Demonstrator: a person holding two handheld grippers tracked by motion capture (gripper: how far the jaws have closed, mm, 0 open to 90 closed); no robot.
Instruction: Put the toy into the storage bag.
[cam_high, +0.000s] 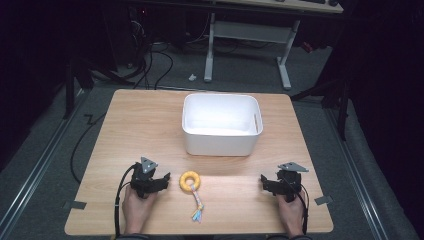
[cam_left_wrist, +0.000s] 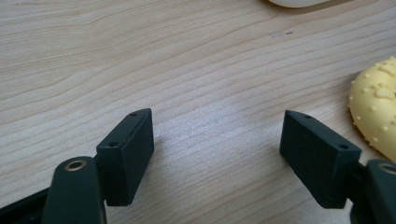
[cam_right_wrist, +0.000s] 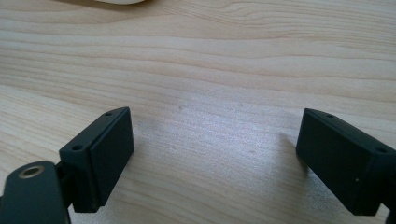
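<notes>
Just right of the left gripper's (cam_high: 161, 180) wide, empty fingers lies the yellow ring toy (cam_high: 190, 181); the right gripper's (cam_high: 266, 183) fingers gape too, so next comes a short reach to straddle the ring.

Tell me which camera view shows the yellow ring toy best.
The high view: the whole yellow ring toy lies on the table with its rope tail, beside the left claw. The left gripper view catches just its bumpy edge at the right.

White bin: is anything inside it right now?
The white bin looks empty in the high view: bare white floor and walls. Its near wall hides the strip of floor right behind it, so that part is unconfirmed.
</notes>
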